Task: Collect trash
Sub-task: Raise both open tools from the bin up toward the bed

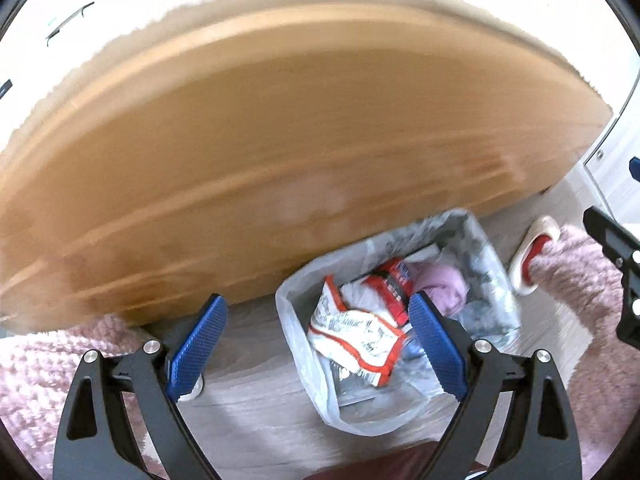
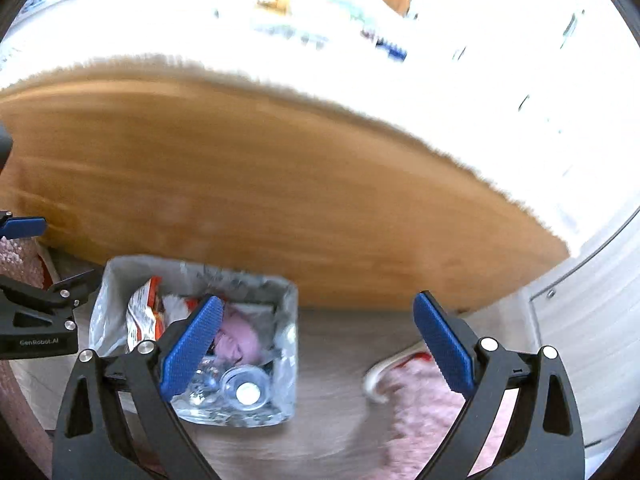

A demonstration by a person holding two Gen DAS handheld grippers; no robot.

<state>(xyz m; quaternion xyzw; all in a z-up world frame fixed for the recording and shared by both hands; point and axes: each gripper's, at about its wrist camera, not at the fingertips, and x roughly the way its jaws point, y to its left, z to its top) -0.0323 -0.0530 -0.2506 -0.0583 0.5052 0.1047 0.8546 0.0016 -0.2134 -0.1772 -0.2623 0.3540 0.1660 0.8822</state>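
A small trash bin (image 1: 288, 320) lined with a clear plastic bag stands on the floor against a wooden panel. Inside lie a crumpled white-and-red wrapper (image 1: 352, 332), a red packet (image 1: 394, 280) and a pink wad (image 1: 444, 284). My left gripper (image 1: 318, 344) hovers open over the bin's left half, holding nothing. In the right wrist view the bin (image 2: 292, 320) sits lower left, with the wrapper (image 2: 140, 312), the pink wad (image 2: 240, 336) and a clear plastic bottle (image 2: 244, 388) inside. My right gripper (image 2: 318, 348) is open and empty, over the bin's right edge and the floor.
The wooden panel (image 1: 300, 140) fills the upper view, with a white fluffy cover (image 2: 360, 92) above it. A person's foot in a white slipper (image 1: 532, 256) and a fuzzy pink trouser leg (image 2: 432, 408) stand right of the bin. White cabinet (image 2: 592, 320) at right.
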